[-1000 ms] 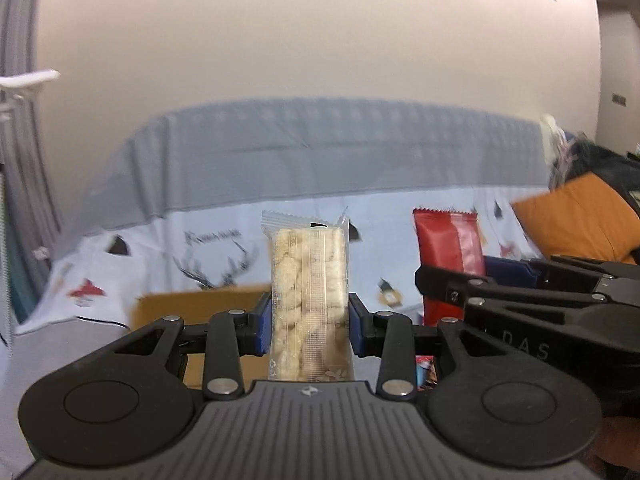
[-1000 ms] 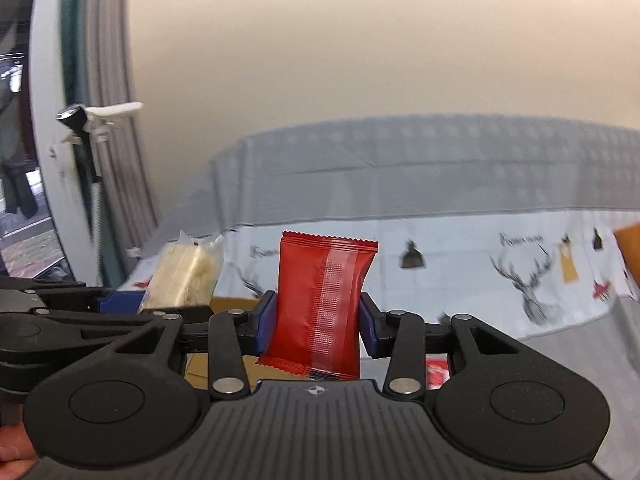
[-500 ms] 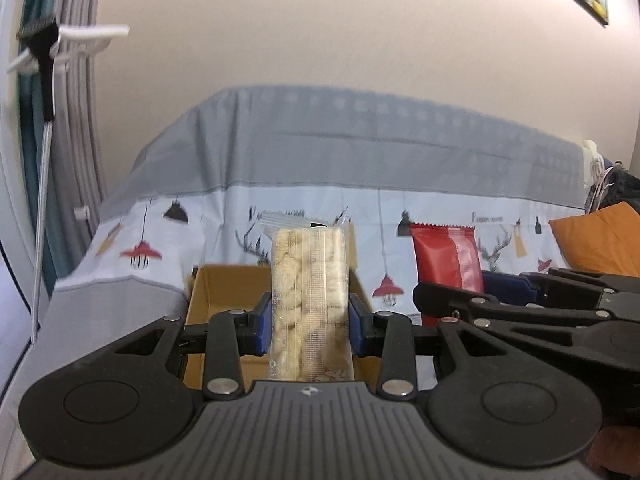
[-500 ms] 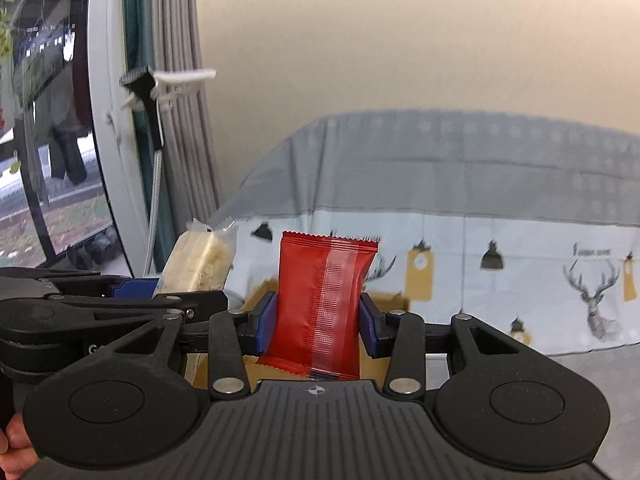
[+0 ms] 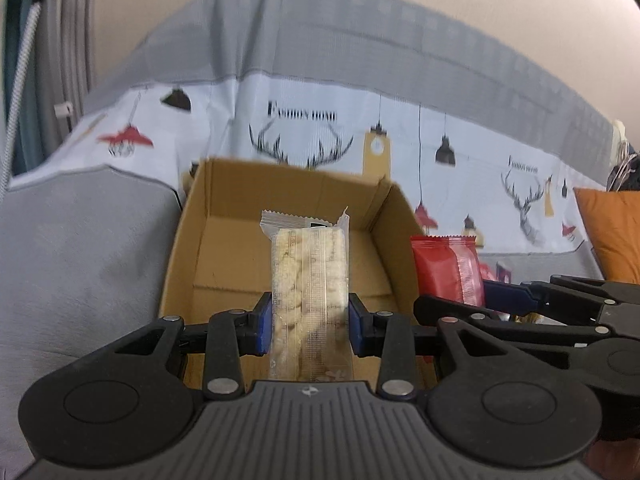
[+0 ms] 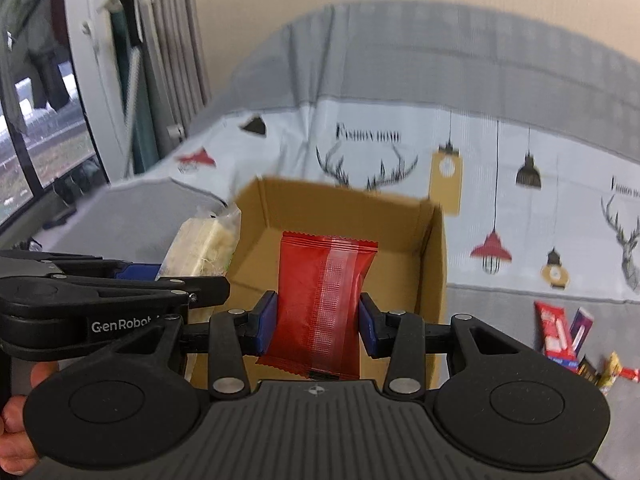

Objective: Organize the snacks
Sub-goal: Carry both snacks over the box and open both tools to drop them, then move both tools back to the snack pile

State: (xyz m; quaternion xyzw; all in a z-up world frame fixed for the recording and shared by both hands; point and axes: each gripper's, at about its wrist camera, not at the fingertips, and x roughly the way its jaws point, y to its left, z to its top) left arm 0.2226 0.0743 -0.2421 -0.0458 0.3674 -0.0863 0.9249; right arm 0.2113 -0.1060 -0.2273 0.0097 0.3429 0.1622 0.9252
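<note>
Together, two black hand-held grippers with blue pads are held side by side over an open brown cardboard box (image 5: 224,240) that sits on a grey sofa seat. Seen from the left wrist camera, the left gripper (image 5: 308,322) has its jaws closed on a clear plastic packet of pale puffed-rice bar (image 5: 308,280), which stands upright between the pads with its crimped top edge pointing away from the camera, above the box's bare floor. To its right in the same view is the right gripper (image 5: 500,300), seen from the side, with a red foil snack packet (image 5: 446,272) sticking up from it, just beyond the box's right wall. Seen from the right wrist camera, the right gripper has its jaws clamped on the red foil snack packet, upright and slightly tilted, in front of the box's open interior. The left gripper enters this view from the left edge, bearing white lettering on its side, with the pale bar poking up by the box's left wall. A hand (image 6: 24,420) shows at the bottom left corner. Behind the box hangs a white sofa cover (image 6: 500,148) printed with antlers, lamps and black lettering. A small heap of mixed snack wrappers (image 6: 572,344) lies on the grey seat to the right of the box. An orange cushion (image 5: 612,232) sits at the far right of the left camera's view.
</note>
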